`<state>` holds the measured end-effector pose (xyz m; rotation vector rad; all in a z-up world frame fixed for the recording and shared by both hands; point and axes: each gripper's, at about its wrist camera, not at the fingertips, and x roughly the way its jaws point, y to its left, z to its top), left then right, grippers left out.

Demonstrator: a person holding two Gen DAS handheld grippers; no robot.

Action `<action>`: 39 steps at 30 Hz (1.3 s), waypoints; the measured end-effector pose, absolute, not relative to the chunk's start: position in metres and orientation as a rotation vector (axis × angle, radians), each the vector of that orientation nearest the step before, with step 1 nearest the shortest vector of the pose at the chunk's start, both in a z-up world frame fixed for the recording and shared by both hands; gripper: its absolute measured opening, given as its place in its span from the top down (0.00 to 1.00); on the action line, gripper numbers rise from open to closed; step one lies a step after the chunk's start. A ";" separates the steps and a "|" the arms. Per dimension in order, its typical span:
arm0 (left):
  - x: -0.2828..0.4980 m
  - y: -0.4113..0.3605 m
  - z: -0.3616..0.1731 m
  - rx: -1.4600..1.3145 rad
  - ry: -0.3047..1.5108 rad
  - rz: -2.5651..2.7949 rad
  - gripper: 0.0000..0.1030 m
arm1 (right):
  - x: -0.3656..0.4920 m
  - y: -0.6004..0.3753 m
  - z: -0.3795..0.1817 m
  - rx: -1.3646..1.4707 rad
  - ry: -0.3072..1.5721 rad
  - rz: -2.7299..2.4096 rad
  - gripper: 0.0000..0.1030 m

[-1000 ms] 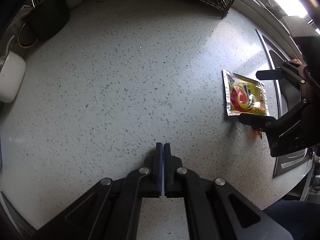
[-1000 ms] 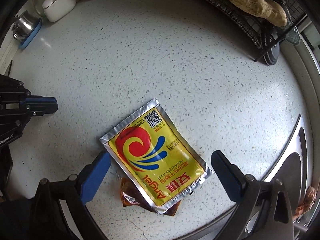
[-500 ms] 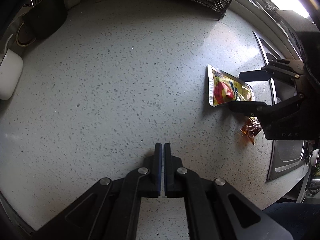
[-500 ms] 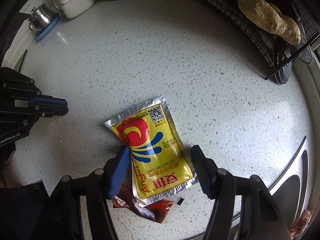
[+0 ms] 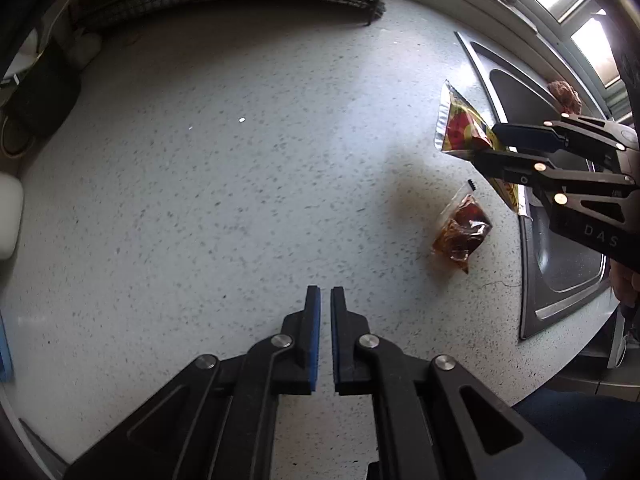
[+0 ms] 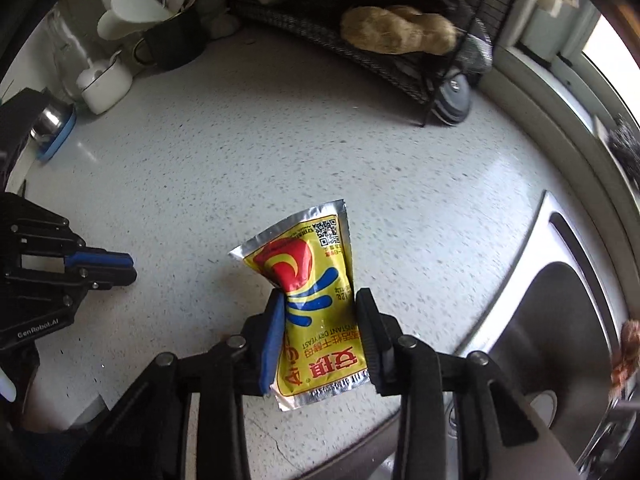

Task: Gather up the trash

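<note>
My right gripper [image 6: 319,298] is shut on a yellow and red yeast packet [image 6: 308,276] with silver edges and holds it lifted above the speckled countertop [image 6: 280,152]. In the left wrist view the packet [image 5: 460,128] hangs in the right gripper [image 5: 486,144] at the right. A small brown sauce sachet [image 5: 460,232] lies flat on the countertop [image 5: 240,180] below it, near the sink. My left gripper [image 5: 325,294] is nearly shut with a thin gap, empty, left of the sachet. It also shows at the left of the right wrist view [image 6: 124,266].
A steel sink [image 6: 560,320] lies to the right. A black wire rack [image 6: 400,52] with a brown loofah stands at the back. A white pot [image 6: 106,84], a dark utensil holder [image 6: 172,44] and a blue-rimmed dish [image 6: 56,136] stand at the back left.
My right gripper closed on the yeast packet and lifted it off the counter, uncovering the brown sachet. My left gripper's jaws parted by a thin gap.
</note>
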<state>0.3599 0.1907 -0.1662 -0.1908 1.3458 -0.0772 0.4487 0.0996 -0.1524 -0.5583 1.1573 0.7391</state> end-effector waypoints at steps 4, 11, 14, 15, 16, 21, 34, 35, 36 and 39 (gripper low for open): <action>0.381 0.161 -0.161 -0.138 1.326 -0.194 0.61 | 0.443 0.062 -0.144 -0.435 1.206 0.619 0.68; 0.412 0.106 -0.162 0.013 1.326 -0.338 0.20 | 0.434 -0.007 -0.136 -0.263 1.251 0.455 0.68; 0.422 0.091 -0.170 0.043 1.350 -0.371 0.20 | 0.429 -0.033 -0.139 -0.222 1.263 0.401 0.68; 0.426 0.083 -0.174 0.061 1.356 -0.377 0.20 | 0.428 -0.038 -0.139 -0.212 1.265 0.386 0.68; 0.429 0.079 -0.177 0.083 1.361 -0.381 0.20 | 0.427 -0.042 -0.140 -0.204 1.264 0.371 0.68; 0.442 0.050 -0.192 0.156 1.398 -0.412 0.20 | 0.412 -0.056 -0.139 -0.154 1.259 0.319 0.68; 0.443 0.024 -0.199 0.287 1.397 -0.335 0.28 | 0.410 -0.071 -0.146 -0.061 1.277 0.295 0.68; 0.441 0.022 -0.198 0.285 1.391 -0.337 0.31 | 0.410 -0.072 -0.146 -0.060 1.277 0.296 0.68; 0.438 0.020 -0.199 0.283 1.384 -0.337 0.35 | 0.411 -0.072 -0.147 -0.060 1.279 0.295 0.68; 0.434 0.018 -0.196 0.268 1.350 -0.346 0.65 | 0.411 -0.074 -0.145 -0.056 1.280 0.302 0.67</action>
